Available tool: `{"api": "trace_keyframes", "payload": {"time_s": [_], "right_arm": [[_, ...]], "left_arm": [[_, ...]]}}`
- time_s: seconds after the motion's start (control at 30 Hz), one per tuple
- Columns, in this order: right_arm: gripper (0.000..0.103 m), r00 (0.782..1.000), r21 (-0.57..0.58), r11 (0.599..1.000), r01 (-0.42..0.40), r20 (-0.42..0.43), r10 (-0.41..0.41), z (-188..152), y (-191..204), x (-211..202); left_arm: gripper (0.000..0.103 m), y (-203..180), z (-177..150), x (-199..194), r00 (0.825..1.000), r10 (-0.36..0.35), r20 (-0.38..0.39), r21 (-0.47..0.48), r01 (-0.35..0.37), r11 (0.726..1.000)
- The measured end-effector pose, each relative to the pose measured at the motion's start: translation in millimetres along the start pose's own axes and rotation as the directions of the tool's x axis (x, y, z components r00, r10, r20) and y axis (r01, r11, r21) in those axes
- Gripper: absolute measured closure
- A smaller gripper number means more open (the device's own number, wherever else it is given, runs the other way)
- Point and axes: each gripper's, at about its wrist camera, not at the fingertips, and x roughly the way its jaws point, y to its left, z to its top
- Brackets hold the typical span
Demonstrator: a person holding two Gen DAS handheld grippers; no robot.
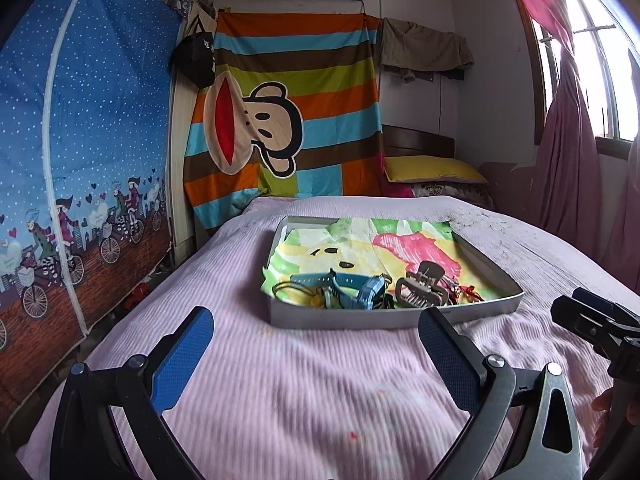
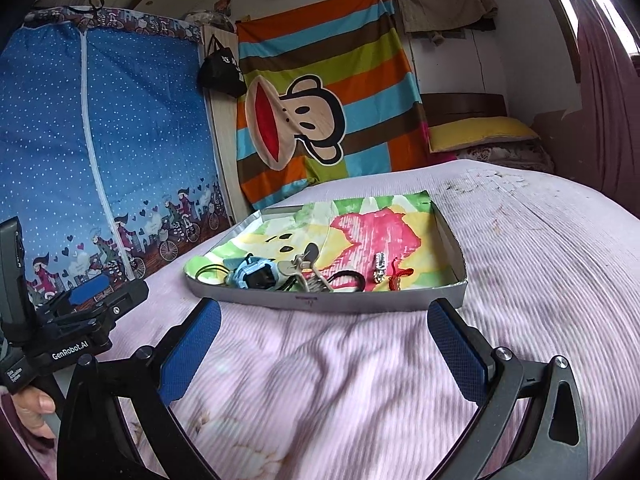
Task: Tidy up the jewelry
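A shallow grey tray [image 1: 352, 316] [image 2: 328, 303] lined with a bright cartoon cloth lies on the pink bed. Along its near edge sit a blue watch [image 1: 352, 286] [image 2: 254, 274], a brown hair claw [image 1: 422, 286] [image 2: 306, 266], dark hair ties [image 1: 288, 290] [image 2: 348, 280], a small silver clip [image 2: 379, 267] and a red cord charm [image 1: 468, 294] [image 2: 398, 276]. My left gripper [image 1: 316, 330] is open just short of the tray, holding nothing. My right gripper [image 2: 324, 326] is open too, also in front of the tray and bare.
The pink ribbed bedspread [image 1: 304, 392] [image 2: 540, 260] stretches around the tray. A blue fabric wardrobe [image 1: 80, 140] stands at the left, a striped monkey cloth [image 1: 288, 120] hangs behind, and a yellow pillow [image 1: 432, 170] lies at the head. Pink curtains [image 1: 568, 152] hang on the right.
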Motion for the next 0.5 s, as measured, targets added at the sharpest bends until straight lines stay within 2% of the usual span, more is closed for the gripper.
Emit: {"api": "trace_keyframes", "payload": {"time_s": [0.5], "right_arm": [[0.002, 0.997, -0.065, 0.998, 0.022, 0.069, -0.018, -14, 21, -36]], "left_arm": [[0.0, 3, -21, -24, 1.0, 0.007, 0.017, -0.005, -0.007, 1.0]]}}
